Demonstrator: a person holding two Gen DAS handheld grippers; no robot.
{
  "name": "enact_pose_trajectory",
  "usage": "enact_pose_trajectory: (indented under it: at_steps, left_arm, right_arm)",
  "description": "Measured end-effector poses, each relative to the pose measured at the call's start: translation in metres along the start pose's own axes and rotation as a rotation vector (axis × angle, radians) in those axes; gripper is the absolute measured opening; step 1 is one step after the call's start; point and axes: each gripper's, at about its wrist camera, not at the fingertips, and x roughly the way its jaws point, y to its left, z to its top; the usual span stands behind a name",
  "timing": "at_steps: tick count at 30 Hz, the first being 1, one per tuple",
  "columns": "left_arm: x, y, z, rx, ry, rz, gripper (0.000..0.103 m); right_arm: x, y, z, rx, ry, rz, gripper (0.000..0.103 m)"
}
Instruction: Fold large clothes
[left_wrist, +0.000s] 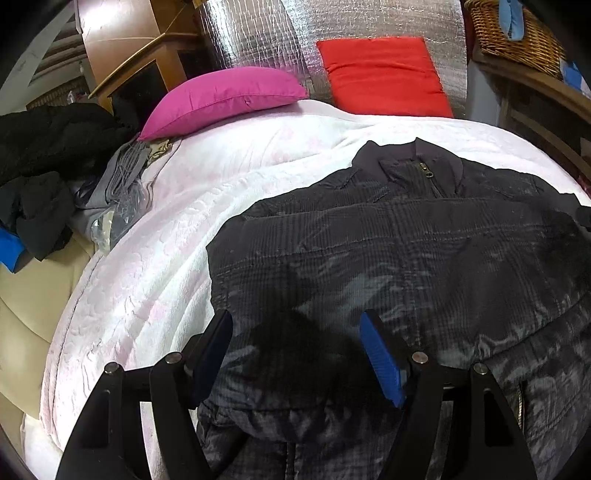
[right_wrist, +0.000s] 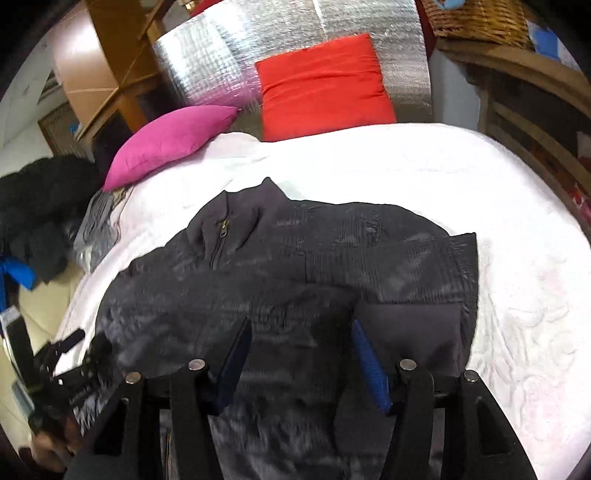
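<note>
1. Dark padded jacket: lies front-up on the white bedspread, zip collar toward the pillows, sleeves already folded in.
2. Left gripper, right gripper: both spread apart above the lower jacket, holding nothing.
3. Risk: slippery, puffy fabric may spring open or slide if only the top layer is pinched.

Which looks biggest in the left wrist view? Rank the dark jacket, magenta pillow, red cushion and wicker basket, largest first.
1. Dark jacket, by far, though it lies nearest the camera.
2. Magenta pillow and red cushion: too alike to rank.
3. Wicker basket, cut off by the frame edge, so its real size is unsure.
</note>
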Motion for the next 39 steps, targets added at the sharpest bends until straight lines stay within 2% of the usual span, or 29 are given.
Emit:
enact_pose_trajectory:
  at_steps: [6,10,13,17,19,21,23,24,26,29,32,34,35,36,38,39]
  left_arm:
    - [0.013,-0.005,0.004,0.012,0.013,0.018,0.072]
    - [0.020,-0.006,0.005,0.010,0.033,0.026,0.073]
    - [0.015,-0.001,0.006,-0.023,0.032,0.009,0.074]
    - [-0.002,0.007,0.006,-0.062,-0.012,-0.032,0.074]
    - [-0.004,0.006,0.003,-0.053,-0.016,-0.037,0.074]
    - [0.001,0.000,-0.001,-0.026,0.013,-0.038,0.074]
    - [0.011,-0.006,-0.006,0.002,0.056,-0.033,0.074]
    - [0.013,-0.008,-0.007,0.010,0.066,-0.027,0.074]
    - [0.013,-0.009,-0.007,0.016,0.067,-0.023,0.075]
    - [0.010,-0.001,-0.004,-0.025,0.067,-0.050,0.075]
    - [0.008,0.004,0.001,-0.049,0.049,-0.054,0.075]
    - [0.007,0.005,0.004,-0.054,0.029,-0.040,0.075]
    - [0.007,0.005,0.006,-0.054,0.020,-0.031,0.075]
    - [0.008,0.005,0.007,-0.052,0.017,-0.028,0.075]
    - [0.013,0.003,0.008,-0.040,0.026,-0.021,0.075]
    - [0.015,0.003,0.007,-0.035,0.033,-0.021,0.075]
  right_arm:
    - [0.051,-0.003,0.003,0.002,0.082,-0.065,0.061]
    - [0.055,0.000,0.005,-0.007,0.079,-0.074,0.060]
    - [0.040,-0.001,0.006,0.005,0.060,-0.043,0.060]
    - [0.006,0.006,-0.001,-0.011,0.021,0.044,0.060]
    - [0.000,0.012,-0.007,-0.020,0.033,0.091,0.059]
    - [0.001,0.016,-0.014,-0.029,0.071,0.127,0.051]
    - [0.011,0.020,-0.021,-0.056,0.125,0.123,0.041]
    - [0.017,0.021,-0.024,-0.063,0.153,0.116,0.039]
    - [0.033,0.022,-0.029,-0.072,0.228,0.106,0.040]
    - [0.032,0.026,-0.025,-0.090,0.228,0.098,0.040]
    - [0.023,0.020,-0.012,-0.052,0.162,0.117,0.040]
    - [0.016,0.011,-0.001,-0.009,0.089,0.085,0.041]
    - [0.014,0.006,0.004,0.011,0.055,0.068,0.046]
    - [0.014,0.002,0.007,0.027,0.031,0.055,0.056]
    - [0.027,-0.009,0.009,0.068,0.038,0.013,0.059]
    - [0.042,-0.015,0.007,0.090,0.088,-0.002,0.059]
